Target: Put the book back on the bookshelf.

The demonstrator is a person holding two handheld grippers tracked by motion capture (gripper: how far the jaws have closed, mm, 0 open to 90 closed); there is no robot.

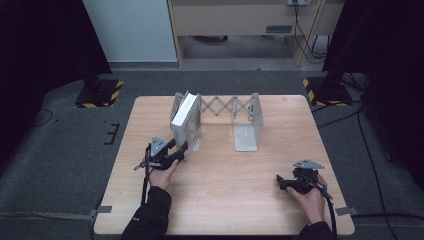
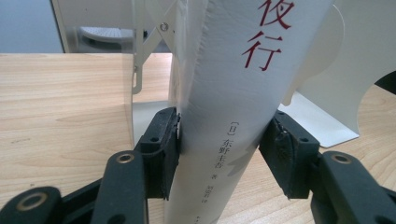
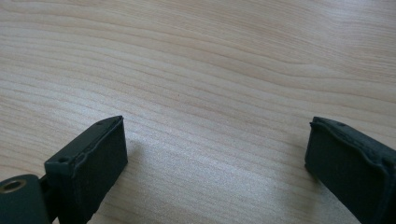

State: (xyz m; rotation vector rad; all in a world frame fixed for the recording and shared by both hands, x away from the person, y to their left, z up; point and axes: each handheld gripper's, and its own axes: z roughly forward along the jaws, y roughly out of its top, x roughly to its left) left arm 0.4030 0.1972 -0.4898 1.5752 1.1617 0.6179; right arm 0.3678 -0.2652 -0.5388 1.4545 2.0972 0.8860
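Left tongs [image 1: 181,151] are clamped on a white book [image 1: 184,117], one pad on each cover near its lower spine end. The book stands upright against the left end plate of an expandable metal book rack [image 1: 247,122], at the back-left of the light wood surface [image 1: 225,200].

High view: gives the layout. The rack's scissor lattice spans between two end plates, and the right plate's foot lies flat toward the person. The book's long axis is vertical, page block facing up and back, spine toward the person. Left hand [image 1: 161,175] sits just in front of the book. Right hand [image 1: 309,197] is well apart, at the front-right of the surface.

Left gripper view: gives the contact detail that the high view lacks. The book's spine [image 2: 224,93] fills the gap between the jaws, the left pad [image 2: 161,144] pressed on one cover and the right pad [image 2: 285,149] on the other. The spine runs bottom to top, leaning slightly. Red characters sit high on it and small grey print lower down. The rack's white plate [image 2: 345,84] stands just behind the book.

Right gripper view: right tongs [image 3: 215,154] are spread wide, holding nothing, jaws low over bare wood grain. In the high view the right tongs [image 1: 281,181] point left, toward mid-surface.
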